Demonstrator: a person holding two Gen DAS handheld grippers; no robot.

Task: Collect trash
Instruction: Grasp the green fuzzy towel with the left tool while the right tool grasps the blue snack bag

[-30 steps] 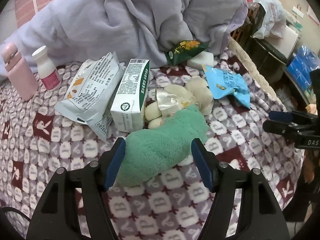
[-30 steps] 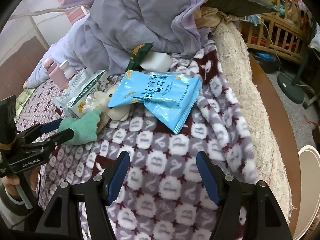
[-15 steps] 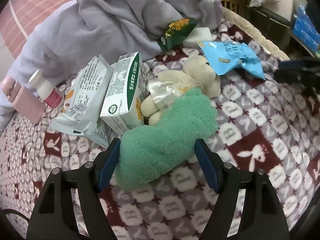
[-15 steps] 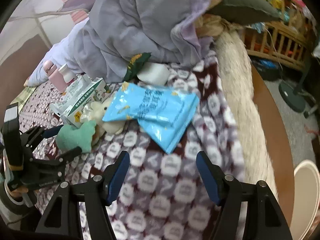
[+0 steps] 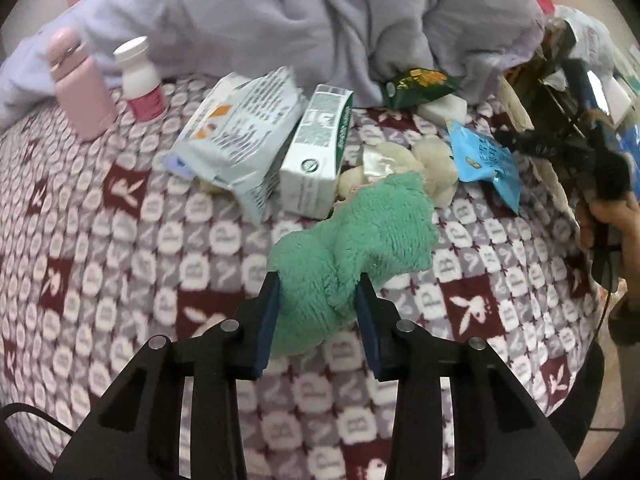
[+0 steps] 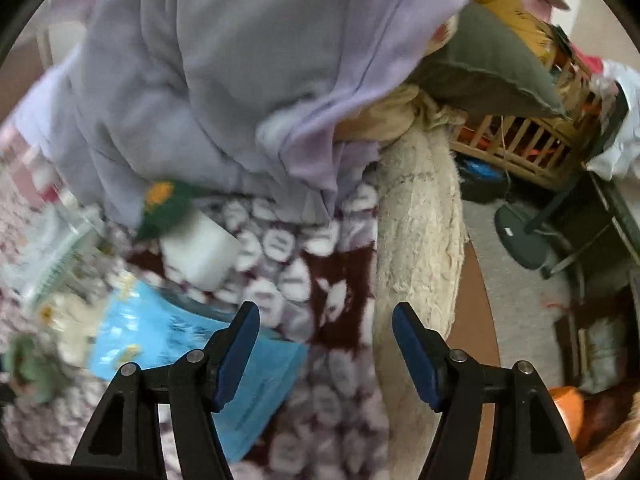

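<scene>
Left gripper (image 5: 316,300): jaws have just closed, pinching the green fluffy cloth (image 5: 360,236) on the bed blanket (image 5: 120,264). Right gripper (image 6: 326,344): jaws half-wide, empty, beside the blue wrapper (image 6: 168,344). Nothing looks collected yet. Beyond: milk carton (image 5: 320,152), white snack bag (image 5: 240,136), green packet (image 5: 416,84) all uncollected; contents can't be told. No bin identifiable

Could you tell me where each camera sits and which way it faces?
Left wrist: on the left gripper, looking down at the patterned blanket; its jaws have just been closing and now pinch the fluffy green cloth.
Right wrist: on the right gripper, open, over the bed's edge.
Both views show the blue snack bag.
</scene>
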